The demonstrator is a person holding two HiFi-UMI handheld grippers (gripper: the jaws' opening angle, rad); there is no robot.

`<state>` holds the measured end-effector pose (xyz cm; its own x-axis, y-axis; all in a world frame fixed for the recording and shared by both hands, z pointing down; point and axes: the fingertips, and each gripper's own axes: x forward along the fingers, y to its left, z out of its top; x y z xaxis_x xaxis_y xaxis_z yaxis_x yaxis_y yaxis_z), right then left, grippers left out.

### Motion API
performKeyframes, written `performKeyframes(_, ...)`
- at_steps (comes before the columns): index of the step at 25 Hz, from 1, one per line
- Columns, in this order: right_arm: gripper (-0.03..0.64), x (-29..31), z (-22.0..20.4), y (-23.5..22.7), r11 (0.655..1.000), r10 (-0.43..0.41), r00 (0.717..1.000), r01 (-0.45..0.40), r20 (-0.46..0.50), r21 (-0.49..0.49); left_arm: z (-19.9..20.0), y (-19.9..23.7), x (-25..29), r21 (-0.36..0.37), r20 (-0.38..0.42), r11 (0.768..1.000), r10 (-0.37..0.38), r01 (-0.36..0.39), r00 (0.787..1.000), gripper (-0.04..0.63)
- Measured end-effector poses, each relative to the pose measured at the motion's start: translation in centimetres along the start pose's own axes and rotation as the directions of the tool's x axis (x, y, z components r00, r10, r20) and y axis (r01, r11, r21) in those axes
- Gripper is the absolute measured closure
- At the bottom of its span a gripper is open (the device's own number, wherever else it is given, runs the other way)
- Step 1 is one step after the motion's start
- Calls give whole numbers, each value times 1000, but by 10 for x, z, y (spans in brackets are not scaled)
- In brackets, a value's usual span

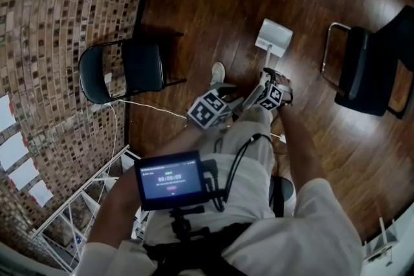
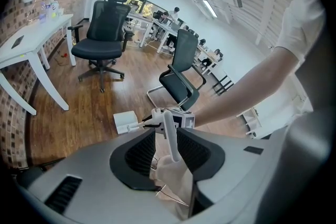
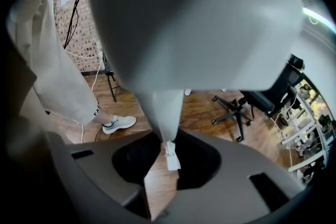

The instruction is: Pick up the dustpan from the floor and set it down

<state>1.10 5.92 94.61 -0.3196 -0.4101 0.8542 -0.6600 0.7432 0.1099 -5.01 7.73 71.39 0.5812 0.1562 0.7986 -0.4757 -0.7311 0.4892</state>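
Down on the wooden floor (image 1: 213, 3) lies the dustpan (image 1: 274, 35), white all over: a flat, squarish pan with a raised back rim and a slim straight handle that runs back toward the person. It sits in the open middle of the floor, well away from the edge along the brick wall, just ahead of a white shoe (image 1: 218, 74) and between a black folding chair (image 1: 123, 71) and a black cantilever chair (image 1: 372, 71). The pan looks flat on the boards, though I cannot tell for sure that it touches them. The right gripper (image 3: 170, 157) has its fingers pinched on the end of the handle; in its own view the handle tapers down into them and the pale pan fills the upper part. The left gripper (image 2: 169, 131) hangs beside the right one, its fingers pressed together into one white bar with nothing between them, pointing toward the pan
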Motion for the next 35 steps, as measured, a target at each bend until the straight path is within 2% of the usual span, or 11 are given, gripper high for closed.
performKeyframes(10,522,-6,8,-27,991,-45,999,44,5,127,1,3,-7,3,20,1000,2,-2,1000,469)
performKeyframes(16,522,-18,13,-48,982,-80,997,80,-4,171,2,6,-11,6,34,1000,5,-5,999,469)
performKeyframes(22,520,-50,34,-82,939,-135,990,117,34,324,6,11,-18,-4,62,1000,9,-9,998,469)
performKeyframes(27,520,-52,9,-77,885,-125,992,106,11,454,7,12,-23,-7,85,1000,15,-15,996,469)
performKeyframes(30,520,-59,2,-84,872,-142,990,121,8,474,14,17,-27,-13,128,1000,16,-15,992,469)
performKeyframes(35,520,-80,15,-80,865,-155,988,122,28,486,3,25,-37,-5,127,1000,12,-11,992,469)
